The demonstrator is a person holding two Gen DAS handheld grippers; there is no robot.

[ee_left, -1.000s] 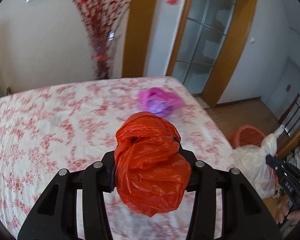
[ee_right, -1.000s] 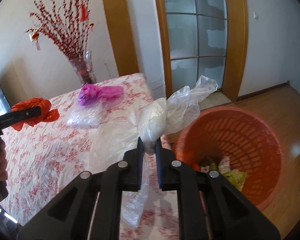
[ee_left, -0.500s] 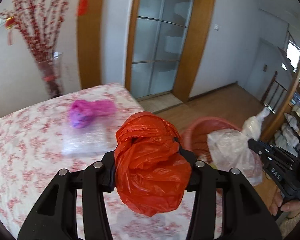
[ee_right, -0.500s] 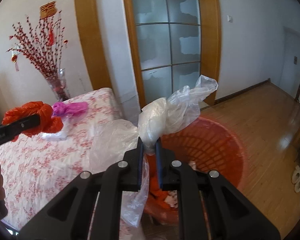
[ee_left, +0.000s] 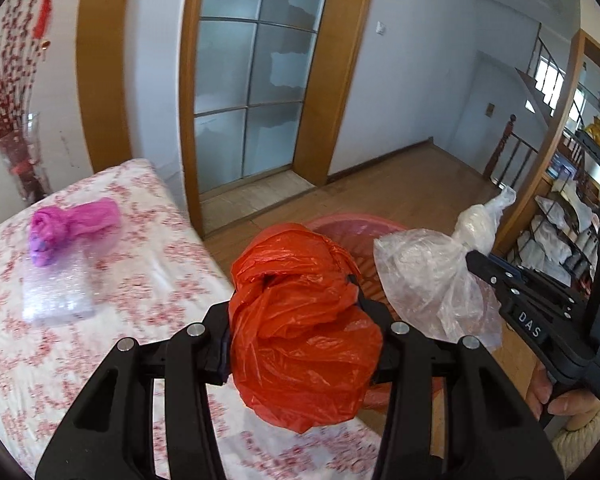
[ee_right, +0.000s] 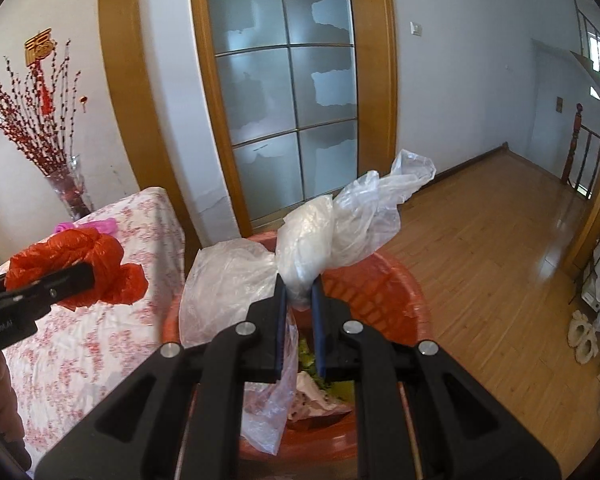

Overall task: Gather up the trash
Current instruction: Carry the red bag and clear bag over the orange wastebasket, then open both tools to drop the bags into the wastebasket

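My left gripper (ee_left: pixel 300 332) is shut on a crumpled red plastic bag (ee_left: pixel 304 328), held over the bed's right edge beside the basket. In the right wrist view that red bag (ee_right: pixel 80 268) shows at the left. My right gripper (ee_right: pixel 299 300) is shut on a clear plastic bag (ee_right: pixel 340 224), which hangs over the orange trash basket (ee_right: pixel 384 280). Seen from the left wrist, the clear bag (ee_left: pixel 428 276) hides most of the basket (ee_left: pixel 352 226). Trash lies inside the basket. A magenta bag (ee_left: pixel 72 224) and a bubble-wrap packet (ee_left: pixel 58 292) lie on the bed.
The bed with a red-flowered sheet (ee_left: pixel 148 280) fills the left. A glass vase of red branches (ee_right: pixel 66 188) stands behind it. A frosted glass door (ee_right: pixel 288 92) is ahead, wooden floor (ee_right: pixel 500 248) to the right, with slippers (ee_right: pixel 584 336) and shelves at the far right.
Both grippers have swung right from above the bed toward the basket, still holding their bags. The clear bag now hangs over the basket's mouth and the red bag is at the bed's edge.
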